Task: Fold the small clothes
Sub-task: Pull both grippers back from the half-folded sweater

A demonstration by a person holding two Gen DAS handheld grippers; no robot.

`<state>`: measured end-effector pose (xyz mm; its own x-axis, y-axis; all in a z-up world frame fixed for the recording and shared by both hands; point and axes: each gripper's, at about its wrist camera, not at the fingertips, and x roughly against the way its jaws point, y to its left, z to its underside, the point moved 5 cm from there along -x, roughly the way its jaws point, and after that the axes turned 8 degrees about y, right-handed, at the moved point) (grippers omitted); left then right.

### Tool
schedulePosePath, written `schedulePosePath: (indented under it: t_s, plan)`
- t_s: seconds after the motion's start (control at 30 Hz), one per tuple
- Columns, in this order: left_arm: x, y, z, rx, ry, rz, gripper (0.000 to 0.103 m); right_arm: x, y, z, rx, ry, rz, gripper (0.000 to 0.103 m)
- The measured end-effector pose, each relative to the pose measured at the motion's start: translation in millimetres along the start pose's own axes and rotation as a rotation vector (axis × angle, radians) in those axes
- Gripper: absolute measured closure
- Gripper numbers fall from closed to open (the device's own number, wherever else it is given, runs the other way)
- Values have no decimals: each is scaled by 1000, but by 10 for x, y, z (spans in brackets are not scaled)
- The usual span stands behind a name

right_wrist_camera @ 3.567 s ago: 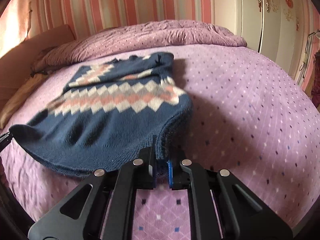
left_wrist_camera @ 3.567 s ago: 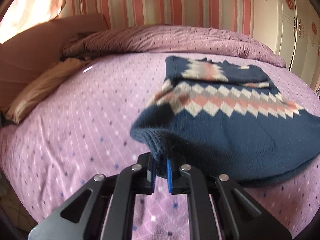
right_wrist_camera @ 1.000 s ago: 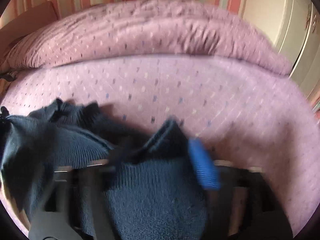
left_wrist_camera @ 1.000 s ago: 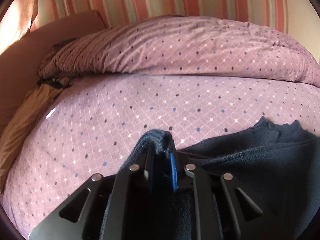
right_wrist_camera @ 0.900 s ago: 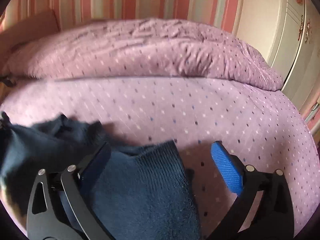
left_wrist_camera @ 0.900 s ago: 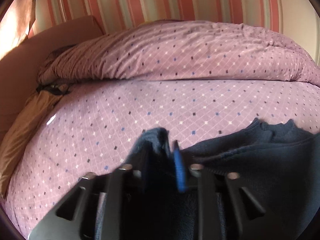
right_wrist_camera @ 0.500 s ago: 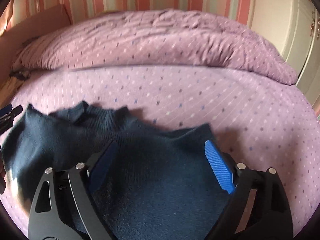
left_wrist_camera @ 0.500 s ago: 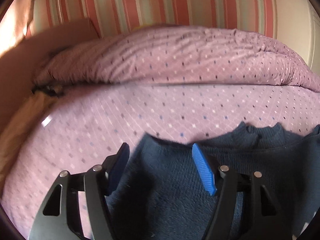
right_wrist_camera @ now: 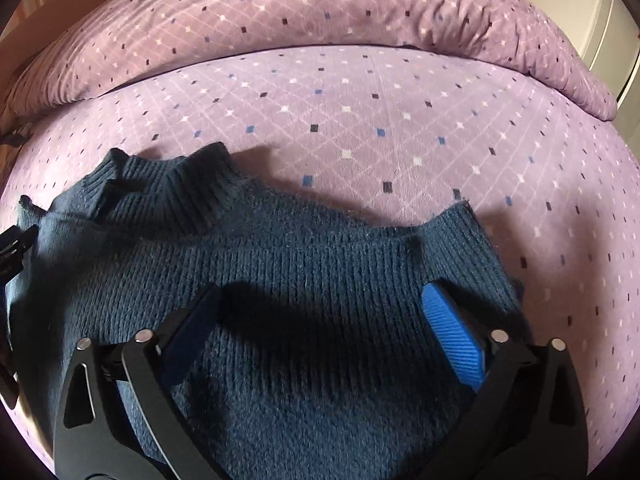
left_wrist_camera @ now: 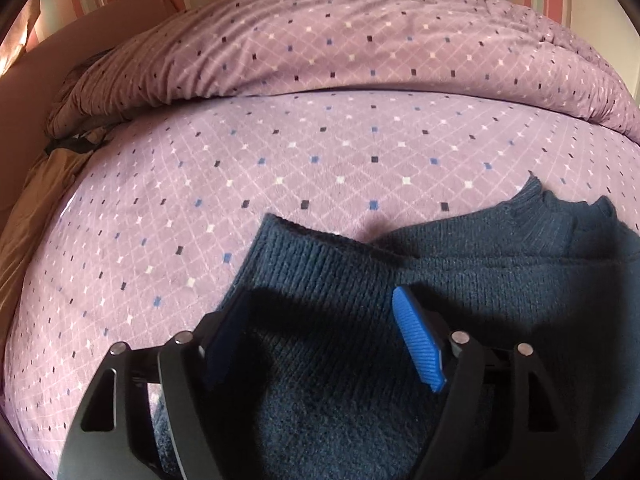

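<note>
A dark blue knit sweater (left_wrist_camera: 460,280) lies folded on the purple bed, its plain back side up and its ribbed collar (right_wrist_camera: 176,196) at the far edge. My left gripper (left_wrist_camera: 316,320) is open and empty just above the sweater's left corner. My right gripper (right_wrist_camera: 320,316) is open and empty above the sweater's right corner (right_wrist_camera: 460,232). The sweater (right_wrist_camera: 300,280) lies free between both pairs of fingers. The left gripper's tip also shows at the left edge of the right wrist view (right_wrist_camera: 16,248).
The purple diamond-pattern bedsheet (left_wrist_camera: 280,160) spreads around the sweater. A rolled purple quilt (left_wrist_camera: 340,40) lies along the far side. A tan pillow (left_wrist_camera: 36,200) sits at the left. A white wardrobe (right_wrist_camera: 600,0) stands at the right.
Both grippers carried the sweater's bottom hem over to the collar, then opened and let go. The sweater now lies folded in half, and both grippers have drawn back slightly.
</note>
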<state>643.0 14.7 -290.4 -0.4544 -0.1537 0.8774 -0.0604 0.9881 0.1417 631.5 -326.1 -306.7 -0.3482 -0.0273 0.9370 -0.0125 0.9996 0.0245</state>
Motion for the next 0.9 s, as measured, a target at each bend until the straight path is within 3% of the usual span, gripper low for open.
schedulePosePath:
  t_s: [0.17, 0.3, 0.47, 0.7, 0.9]
  plan:
    - [252, 31, 38, -7, -44, 14, 29, 331, -50, 74, -27, -76, -37, 4]
    - [656, 16, 278, -33, -119, 11, 29, 760, -194, 300, -28, -159, -26, 4]
    - [1101, -60, 759, -66, -186, -21, 28, 1177, -443, 762, -46, -204, -16, 4]
    - [1642, -111, 1356, -44, -205, 33, 28, 1658, -673, 1451, -64, -231, 10, 4]
    - [2067, -34, 1628, 2, -220, 68, 28, 1995, -634, 1892, -50, -271, 17, 4]
